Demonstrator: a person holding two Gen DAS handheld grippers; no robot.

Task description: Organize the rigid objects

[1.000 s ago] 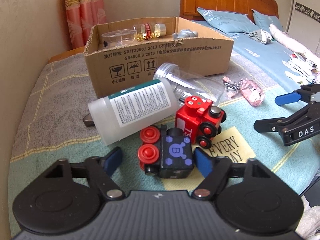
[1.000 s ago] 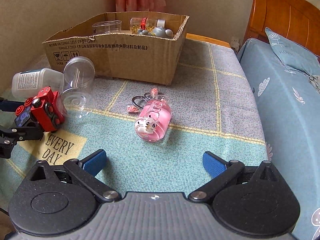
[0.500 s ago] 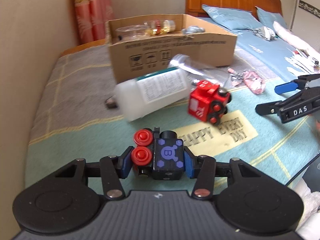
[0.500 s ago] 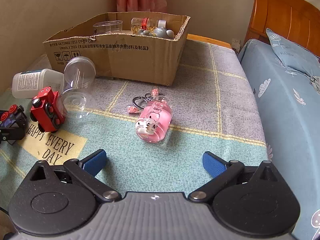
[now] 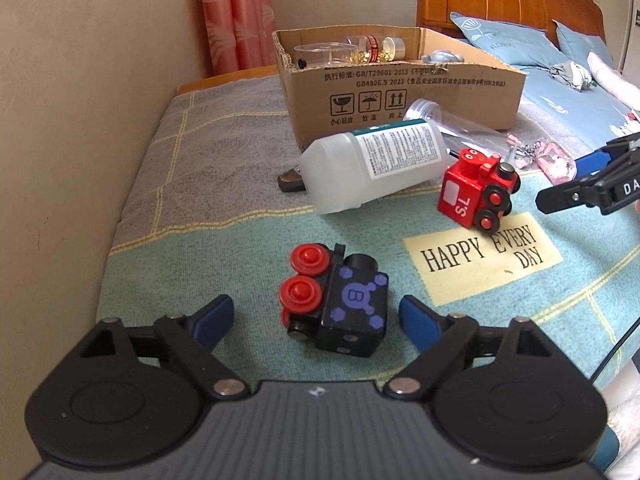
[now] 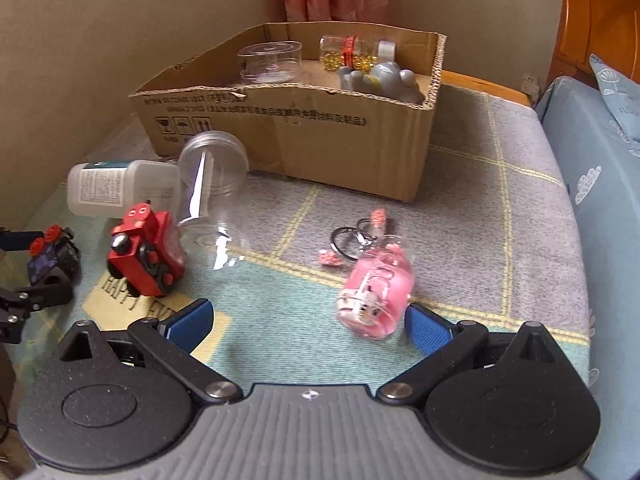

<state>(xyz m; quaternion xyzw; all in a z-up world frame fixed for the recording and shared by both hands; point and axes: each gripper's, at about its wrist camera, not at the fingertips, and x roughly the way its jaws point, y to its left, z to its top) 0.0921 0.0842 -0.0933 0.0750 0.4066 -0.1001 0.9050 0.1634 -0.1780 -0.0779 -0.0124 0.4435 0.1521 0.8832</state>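
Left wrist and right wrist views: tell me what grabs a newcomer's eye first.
The black toy train with red wheels lies on the blanket between the left gripper's opening jaws, untouched by either pad. Behind it a red toy train sits by the "HAPPY EVERY DAY" patch. In front of the open right gripper lies a pink keychain bottle.

Black toy train (image 5: pixel 344 304) on its side, red train (image 5: pixel 476 194) upright, on blanket
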